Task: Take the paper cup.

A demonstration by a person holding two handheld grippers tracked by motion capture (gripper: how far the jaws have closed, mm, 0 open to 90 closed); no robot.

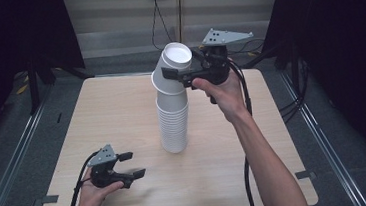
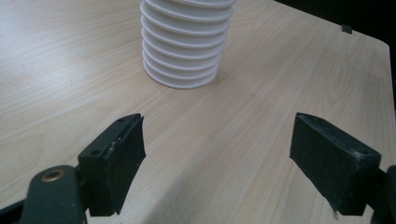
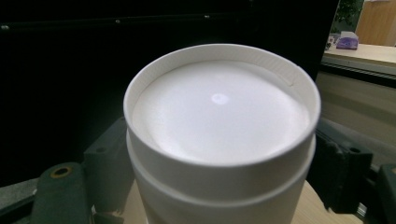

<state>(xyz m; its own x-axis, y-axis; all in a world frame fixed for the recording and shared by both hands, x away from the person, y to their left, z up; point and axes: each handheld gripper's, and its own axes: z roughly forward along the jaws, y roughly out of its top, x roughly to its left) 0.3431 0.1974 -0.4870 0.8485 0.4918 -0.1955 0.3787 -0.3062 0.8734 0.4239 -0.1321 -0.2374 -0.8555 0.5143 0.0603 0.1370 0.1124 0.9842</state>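
Observation:
A tall stack of white paper cups (image 1: 174, 124) stands upside down near the middle of the wooden table (image 1: 116, 104). Its lower rims fill the top of the left gripper view (image 2: 187, 42). The topmost cup (image 1: 175, 63) leans to the right off the stack, and my right gripper (image 1: 176, 72) is shut on its sides. In the right gripper view this cup (image 3: 219, 112) sits bottom-up between the two jaws of the right gripper (image 3: 224, 170). My left gripper (image 1: 132, 165) rests low at the table's front left, open with nothing between its jaws (image 2: 217, 154).
Metal rails run along the floor on both sides of the table. Cables hang by the pale panels (image 1: 124, 23) behind it. Dark stands (image 1: 32, 71) are at the back left. Bare wood lies around the stack.

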